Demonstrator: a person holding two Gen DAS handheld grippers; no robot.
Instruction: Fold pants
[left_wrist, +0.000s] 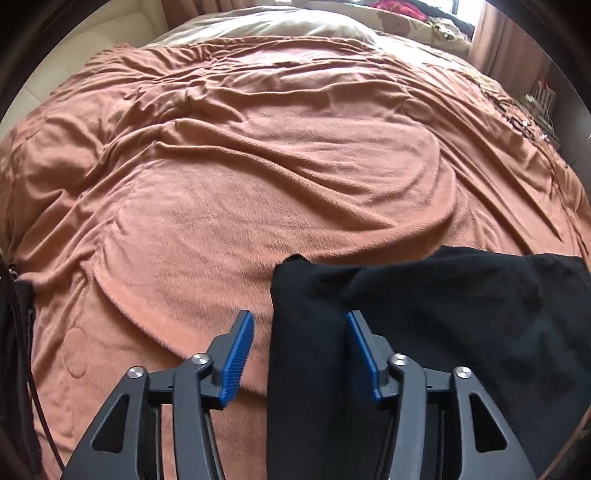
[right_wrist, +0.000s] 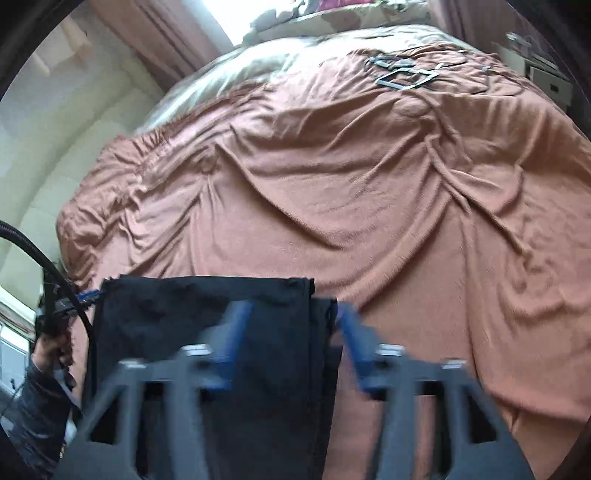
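Observation:
Black pants (left_wrist: 443, 314) lie folded flat on the near part of an orange-brown blanket (left_wrist: 258, 184). My left gripper (left_wrist: 299, 321) is open over the left edge of the pants, one blue pad above bare blanket and the other above black cloth. In the right wrist view the pants (right_wrist: 184, 314) form a dark rectangle on the blanket (right_wrist: 369, 221). My right gripper (right_wrist: 291, 314), blurred, is open and straddles their right edge, its pads off the cloth. The left gripper's blue tips (right_wrist: 88, 295) show at the pants' far left corner, with a person's hand (right_wrist: 51, 350) behind them.
Beige bedding (left_wrist: 277, 26) lies at the head of the bed. Small metal items (right_wrist: 406, 77) rest on the blanket's far right. A black cable (right_wrist: 55, 273) curves at the left. A cream wall (right_wrist: 55, 147) runs along the left side and curtains hang at the back.

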